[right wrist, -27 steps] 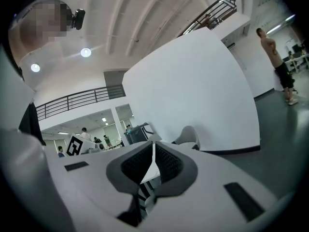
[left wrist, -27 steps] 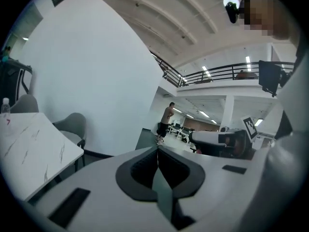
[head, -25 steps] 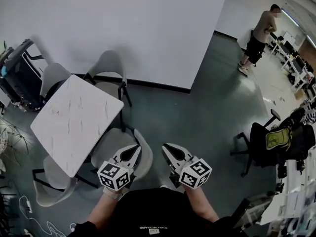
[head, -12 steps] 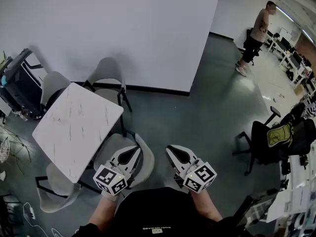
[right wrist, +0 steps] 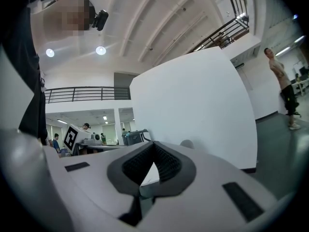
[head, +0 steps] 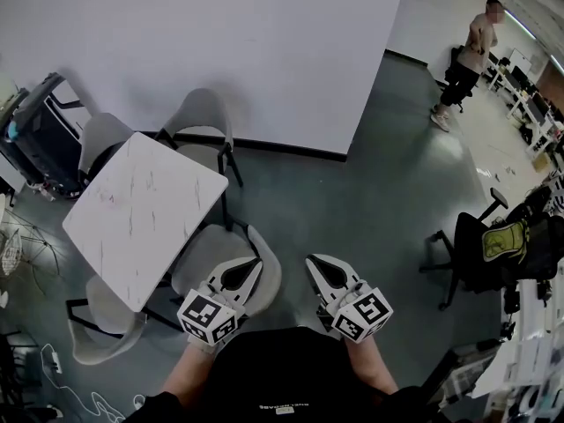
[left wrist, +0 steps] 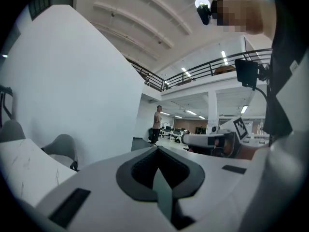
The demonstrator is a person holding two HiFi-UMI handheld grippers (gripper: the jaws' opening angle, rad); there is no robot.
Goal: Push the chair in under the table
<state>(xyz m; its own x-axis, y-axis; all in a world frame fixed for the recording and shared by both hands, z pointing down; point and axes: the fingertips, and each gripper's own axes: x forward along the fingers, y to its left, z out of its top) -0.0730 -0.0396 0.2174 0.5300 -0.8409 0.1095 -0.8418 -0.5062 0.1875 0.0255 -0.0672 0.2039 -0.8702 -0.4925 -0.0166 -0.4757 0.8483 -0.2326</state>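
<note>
A white square table (head: pixel 132 214) stands at the left of the head view. The grey chair (head: pixel 216 249) on its near right side sits partly out from the table, its backrest towards me. My left gripper (head: pixel 256 262) hovers over that backrest, jaws shut with nothing between them; I cannot tell whether it touches. My right gripper (head: pixel 309 260) is beside it to the right over bare floor, also shut and holding nothing. In the left gripper view the shut left gripper (left wrist: pixel 155 151) points past the table (left wrist: pixel 24 173). In the right gripper view the right gripper (right wrist: pixel 153 146) is shut.
Three more grey chairs (head: pixel 201 117) (head: pixel 101 139) (head: pixel 99 324) ring the table. A white partition wall (head: pixel 264 51) stands behind it. A black cart (head: pixel 35 130) is at the far left, a black office chair with a yellow-green bag (head: pixel 493 249) at the right. A person (head: pixel 476 47) stands far off.
Both grippers have risen slightly and rolled a little. The chair and the table stand where they were.
</note>
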